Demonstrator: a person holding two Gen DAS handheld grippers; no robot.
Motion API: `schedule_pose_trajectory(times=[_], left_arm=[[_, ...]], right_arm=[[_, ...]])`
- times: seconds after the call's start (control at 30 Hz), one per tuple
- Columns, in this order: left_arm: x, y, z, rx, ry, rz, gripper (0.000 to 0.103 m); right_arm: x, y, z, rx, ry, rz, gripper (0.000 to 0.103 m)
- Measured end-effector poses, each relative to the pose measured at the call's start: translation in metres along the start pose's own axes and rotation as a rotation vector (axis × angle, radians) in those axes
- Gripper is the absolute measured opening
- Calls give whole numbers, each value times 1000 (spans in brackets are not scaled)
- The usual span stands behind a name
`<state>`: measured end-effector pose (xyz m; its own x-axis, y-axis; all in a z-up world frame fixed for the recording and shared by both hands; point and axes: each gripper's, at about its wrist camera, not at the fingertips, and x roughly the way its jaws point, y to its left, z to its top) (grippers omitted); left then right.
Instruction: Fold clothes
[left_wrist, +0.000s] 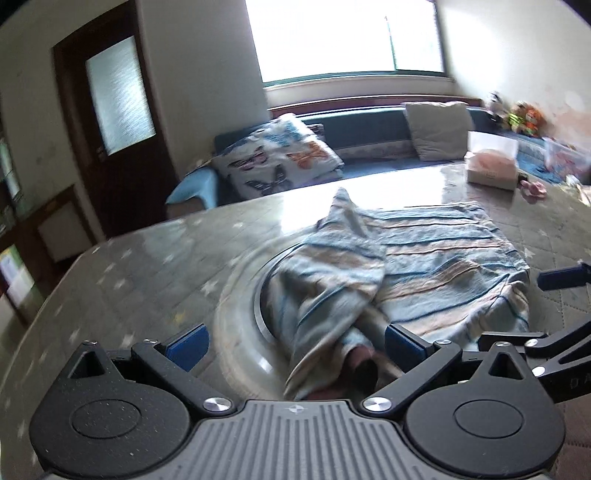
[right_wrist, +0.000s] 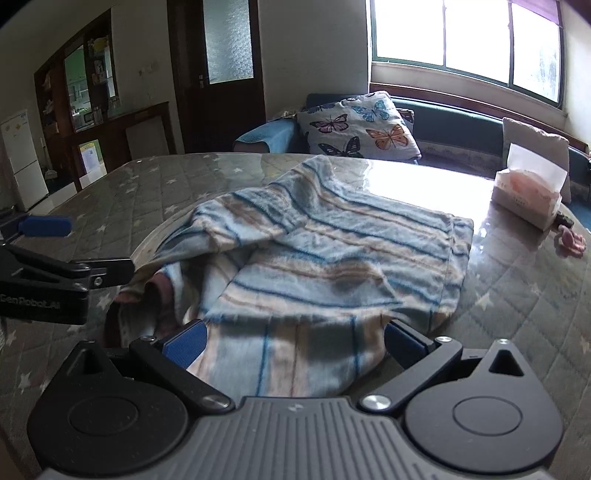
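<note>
A striped blue, beige and white fleece garment (left_wrist: 436, 266) (right_wrist: 332, 266) lies mostly flat on the table. One sleeve (left_wrist: 332, 280) (right_wrist: 236, 221) is folded across its body. My left gripper (left_wrist: 294, 347) is open at the near edge; the sleeve's cuff end lies between its blue pads (left_wrist: 184, 347), close to the right one. My right gripper (right_wrist: 295, 339) is open too, with the garment's near hem lying between its wide-apart fingers. Each gripper shows in the other's view: the right gripper (left_wrist: 543, 306) at the far right, the left gripper (right_wrist: 81, 249) at the far left.
The table (right_wrist: 155, 192) has a glossy top over quilted star-print cloth, with a round glass turntable (left_wrist: 240, 306) under the garment. A tissue box (right_wrist: 528, 199) and a small pink item (right_wrist: 572, 240) sit at the far right. A sofa with a butterfly pillow (right_wrist: 362, 125) stands behind.
</note>
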<state>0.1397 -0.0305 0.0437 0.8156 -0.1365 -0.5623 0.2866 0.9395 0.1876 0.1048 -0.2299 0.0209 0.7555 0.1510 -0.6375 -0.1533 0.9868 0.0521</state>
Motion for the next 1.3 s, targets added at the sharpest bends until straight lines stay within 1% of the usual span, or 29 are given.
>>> schedule_pose_trajectory(times=[0.13,0.27,0.37,0.4,0.43,0.47,0.5,0.53,0.57,0.63,0.67,0.8,0.9,0.97,1.0,1.03,1.1,1.13,1.17,1.2,1.23,1.27,1.3], left_arm=[[23,-16,11,85,-2,-39,95],[49,-27,18,145,12,-54,87],[68,-27,21,155,41,-48,74],[72,-24,22,149,48,-47,64],[75,-22,22,142,56,-46,50],[78,-19,22,133,63,-47,43],[79,-14,21,114,70,-56,30],[79,-9,21,93,71,-61,22],[78,-3,20,74,69,-58,20],[73,9,19,34,59,-47,12],[70,15,19,13,55,-44,11],[61,37,17,-57,43,-16,9],[53,53,14,-103,38,3,9],[46,64,9,-133,39,12,8],[42,69,6,-149,42,17,8],[39,74,3,-165,44,22,8],[32,84,-3,-196,49,31,8],[28,89,-6,-212,53,36,7],[24,94,-10,-229,59,44,7],[20,98,-14,-244,65,52,7],[15,100,-18,-257,70,58,7],[11,103,-22,-269,74,64,7],[5,105,-26,-281,78,70,7]], right_arm=[[8,-11,6,19,4,-15,103],[13,-23,9,42,9,-33,103],[15,-30,11,51,15,-37,102],[16,-30,11,52,16,-37,102],[16,-30,11,52,16,-35,100],[16,-31,12,52,17,-32,99],[17,-29,13,50,17,-26,99],[17,-28,14,47,18,-19,98],[18,-25,15,39,18,-11,98],[20,-18,17,20,18,6,96],[22,-14,19,11,18,19,93],[34,10,23,-46,37,79,89],[45,26,23,-81,67,107,80],[55,36,21,-103,97,119,65],[58,39,19,-112,109,119,61],[57,38,18,-106,109,120,55],[52,34,16,-88,104,123,48],[50,32,15,-79,101,124,40],[47,30,14,-70,98,125,34],[45,28,14,-61,96,127,31],[43,26,13,-53,93,128,22],[39,23,12,-53,85,115,16],[36,21,11,-53,81,107,15]])
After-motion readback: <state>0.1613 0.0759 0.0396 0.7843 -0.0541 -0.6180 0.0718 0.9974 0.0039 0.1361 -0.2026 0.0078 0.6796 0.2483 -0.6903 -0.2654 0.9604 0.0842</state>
